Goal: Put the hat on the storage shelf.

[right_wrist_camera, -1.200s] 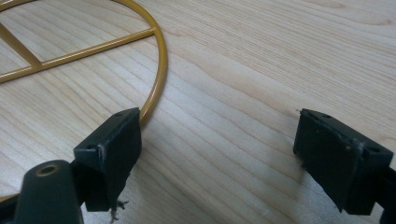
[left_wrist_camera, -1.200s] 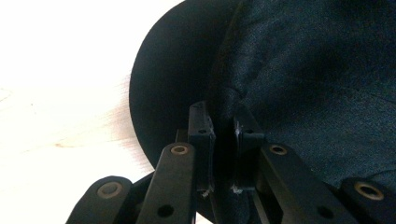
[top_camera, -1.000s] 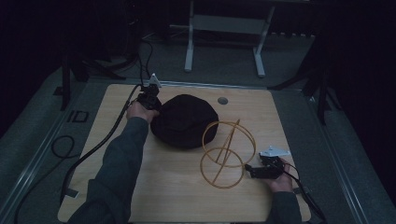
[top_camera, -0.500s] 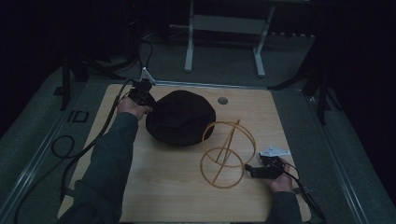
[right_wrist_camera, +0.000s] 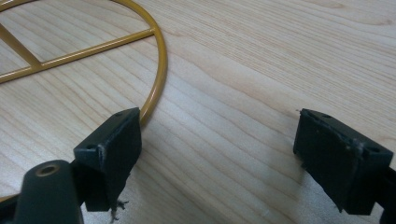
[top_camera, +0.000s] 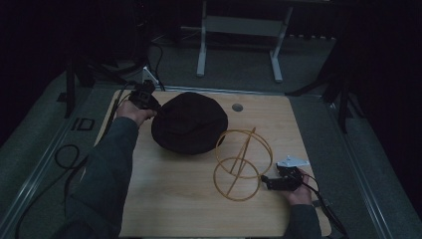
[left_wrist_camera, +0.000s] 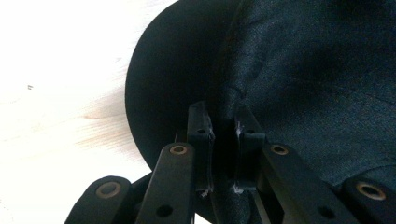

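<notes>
Your left gripper [left_wrist_camera: 223,140] is clenched on a fold of the black hat [top_camera: 191,122], which lies on the far left of the surface [top_camera: 169,209], likely so you can lift it onto the gold wire stand [top_camera: 242,163]. Your right gripper [right_wrist_camera: 219,154] rests released beside the stand's base ring, probably to steady it. No readable writing.

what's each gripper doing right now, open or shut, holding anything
Left gripper: shut on a fold of the black hat.
Right gripper: open, holding nothing, one jaw beside the gold wire stand.
</notes>
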Motion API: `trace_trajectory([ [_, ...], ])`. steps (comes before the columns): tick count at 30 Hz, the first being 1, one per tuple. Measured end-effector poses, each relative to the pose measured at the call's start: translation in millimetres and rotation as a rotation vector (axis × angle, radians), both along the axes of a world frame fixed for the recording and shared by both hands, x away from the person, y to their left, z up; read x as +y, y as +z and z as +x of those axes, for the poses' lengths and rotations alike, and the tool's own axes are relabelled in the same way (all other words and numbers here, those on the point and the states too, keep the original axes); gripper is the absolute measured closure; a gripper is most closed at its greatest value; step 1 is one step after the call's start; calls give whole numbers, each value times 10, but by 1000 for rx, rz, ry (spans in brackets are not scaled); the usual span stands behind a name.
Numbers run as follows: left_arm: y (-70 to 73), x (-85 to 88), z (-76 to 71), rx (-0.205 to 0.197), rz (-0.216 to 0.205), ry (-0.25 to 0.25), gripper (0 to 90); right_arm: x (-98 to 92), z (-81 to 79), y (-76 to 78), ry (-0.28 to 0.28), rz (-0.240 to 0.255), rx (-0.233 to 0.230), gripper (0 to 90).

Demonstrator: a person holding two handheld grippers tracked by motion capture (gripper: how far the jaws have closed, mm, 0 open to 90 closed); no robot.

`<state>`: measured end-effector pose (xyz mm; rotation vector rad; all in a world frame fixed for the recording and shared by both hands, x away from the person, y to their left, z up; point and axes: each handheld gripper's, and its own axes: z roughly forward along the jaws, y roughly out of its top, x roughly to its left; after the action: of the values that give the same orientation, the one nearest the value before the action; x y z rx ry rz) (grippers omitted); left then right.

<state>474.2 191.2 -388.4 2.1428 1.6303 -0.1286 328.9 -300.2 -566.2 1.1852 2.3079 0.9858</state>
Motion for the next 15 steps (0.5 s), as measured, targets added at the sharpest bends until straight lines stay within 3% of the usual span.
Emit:
trace_trajectory([
  [8, 118, 129, -34, -6, -20, 7, 804, 0, 0, 0, 0, 0, 0, 153],
  [15, 225, 237, -60, -18, -61, 22, 805, 0, 0, 0, 0, 0, 0, 153],
])
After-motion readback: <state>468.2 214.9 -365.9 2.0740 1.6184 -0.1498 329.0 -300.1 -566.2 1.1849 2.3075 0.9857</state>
